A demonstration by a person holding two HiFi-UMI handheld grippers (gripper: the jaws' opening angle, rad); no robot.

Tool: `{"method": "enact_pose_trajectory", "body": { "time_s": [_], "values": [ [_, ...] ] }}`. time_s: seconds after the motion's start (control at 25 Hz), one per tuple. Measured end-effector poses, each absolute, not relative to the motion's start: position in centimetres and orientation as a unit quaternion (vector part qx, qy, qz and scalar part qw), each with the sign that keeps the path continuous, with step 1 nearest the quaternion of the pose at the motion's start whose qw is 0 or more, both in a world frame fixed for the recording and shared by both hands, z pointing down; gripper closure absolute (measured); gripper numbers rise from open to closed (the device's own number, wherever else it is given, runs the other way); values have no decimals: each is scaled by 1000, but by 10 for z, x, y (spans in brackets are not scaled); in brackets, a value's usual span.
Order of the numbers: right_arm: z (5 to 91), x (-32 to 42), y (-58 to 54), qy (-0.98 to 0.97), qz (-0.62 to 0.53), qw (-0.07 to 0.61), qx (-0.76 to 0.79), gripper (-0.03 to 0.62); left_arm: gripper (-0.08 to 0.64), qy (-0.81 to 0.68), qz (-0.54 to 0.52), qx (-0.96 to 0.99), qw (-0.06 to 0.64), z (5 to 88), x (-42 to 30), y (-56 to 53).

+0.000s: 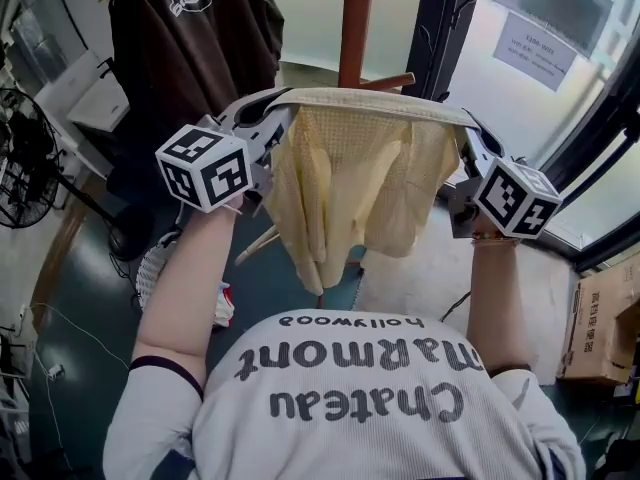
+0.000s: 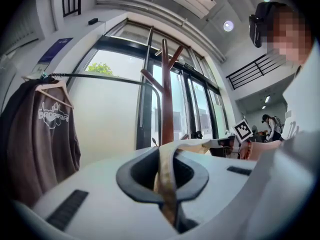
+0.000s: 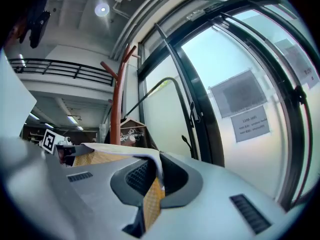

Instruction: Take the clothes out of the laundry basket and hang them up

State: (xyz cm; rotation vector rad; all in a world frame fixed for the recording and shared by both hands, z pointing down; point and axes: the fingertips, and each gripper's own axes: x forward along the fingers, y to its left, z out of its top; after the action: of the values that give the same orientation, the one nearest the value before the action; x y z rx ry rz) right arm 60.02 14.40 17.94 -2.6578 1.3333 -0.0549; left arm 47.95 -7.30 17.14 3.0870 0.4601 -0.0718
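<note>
1. Far left: floor fan (image 1: 18,158). Next to it, a brown T-shirt (image 1: 195,28) on a hanger (image 2: 50,90).
2. Left gripper (image 1: 268,118): held level, jaws clamped together on the left end of the top band of a pale yellow garment (image 1: 350,183). In the left gripper view the band passes between the closed pads.
3. Pale yellow garment: held in the air in front of the person's chest. Its top band is stretched straight from one gripper to the other, and the rest hangs below in loose folds. A wooden coat stand (image 1: 357,23) rises just behind it.
4. Right gripper (image 1: 468,133): held level, jaws pinched shut on the band's right end.
5. Far right: cardboard box (image 1: 600,328) on the floor by the window.
</note>
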Motion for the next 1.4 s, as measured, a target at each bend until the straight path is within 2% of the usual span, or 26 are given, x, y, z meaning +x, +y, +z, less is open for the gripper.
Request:
{"method": "enact_pose_trajectory", "body": {
  "time_s": [0.6, 1.04, 1.4],
  "values": [
    [293, 614, 134, 415, -135, 37, -899, 561, 545, 141, 86, 984, 63, 279, 504, -90],
    [337, 605, 129, 430, -180, 42, -884, 561, 545, 142, 88, 981, 100, 307, 491, -84],
    [376, 593, 117, 449, -220, 37, -865, 561, 545, 142, 87, 982, 92, 325, 484, -70]
  ]
}}
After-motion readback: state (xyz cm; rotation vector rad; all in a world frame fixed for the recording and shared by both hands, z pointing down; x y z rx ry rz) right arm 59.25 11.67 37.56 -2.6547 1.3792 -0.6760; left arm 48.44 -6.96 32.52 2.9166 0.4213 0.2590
